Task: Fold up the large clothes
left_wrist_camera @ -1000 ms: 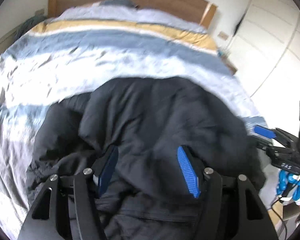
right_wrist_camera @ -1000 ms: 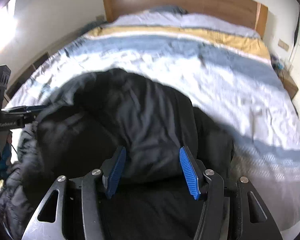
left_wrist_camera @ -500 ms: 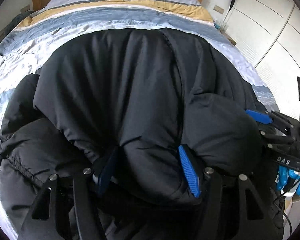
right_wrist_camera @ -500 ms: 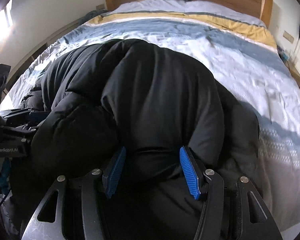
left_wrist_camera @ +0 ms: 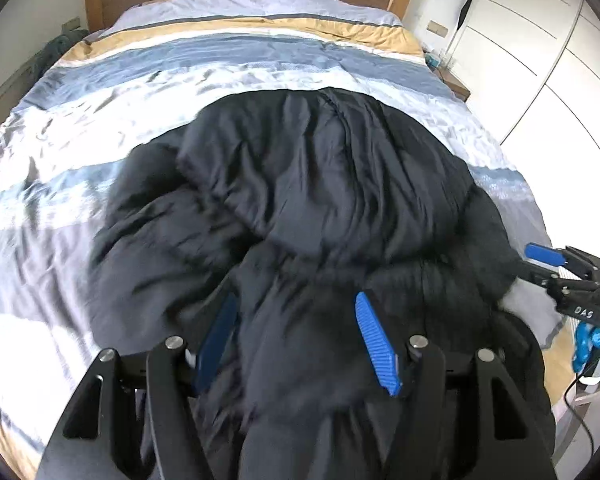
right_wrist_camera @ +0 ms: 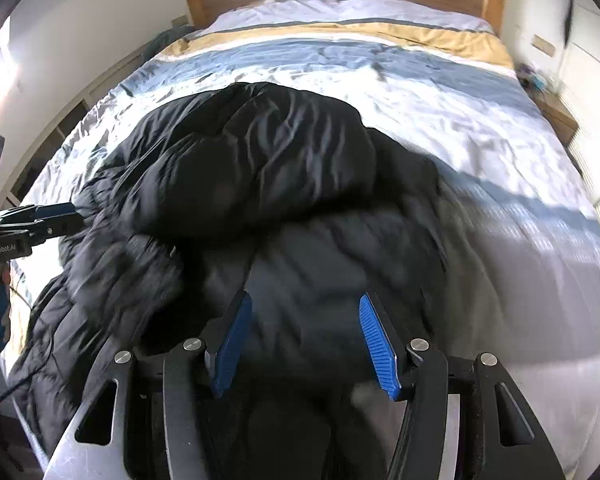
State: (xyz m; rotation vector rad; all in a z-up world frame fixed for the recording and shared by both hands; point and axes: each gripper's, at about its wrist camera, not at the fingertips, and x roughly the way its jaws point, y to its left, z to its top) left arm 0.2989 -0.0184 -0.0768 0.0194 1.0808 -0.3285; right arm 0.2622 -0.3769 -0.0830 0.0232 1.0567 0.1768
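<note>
Black puffer jacket (left_wrist_camera: 324, 200) lies bunched on the near half of the bed (left_wrist_camera: 228, 64), upper part doubled over the lower; versus 0.5 s ago it sits lower and flatter, exposing more striped duvet beyond it. Left hand-held gripper (left_wrist_camera: 296, 336) has its blue pads spread with jacket fabric bulging between them, grasping a thick fold as it did 0.5 s ago. Right hand-held gripper (right_wrist_camera: 306, 344) likewise straddles a fold at the jacket's near edge, fingers set wide, grasp apparently kept.
</note>
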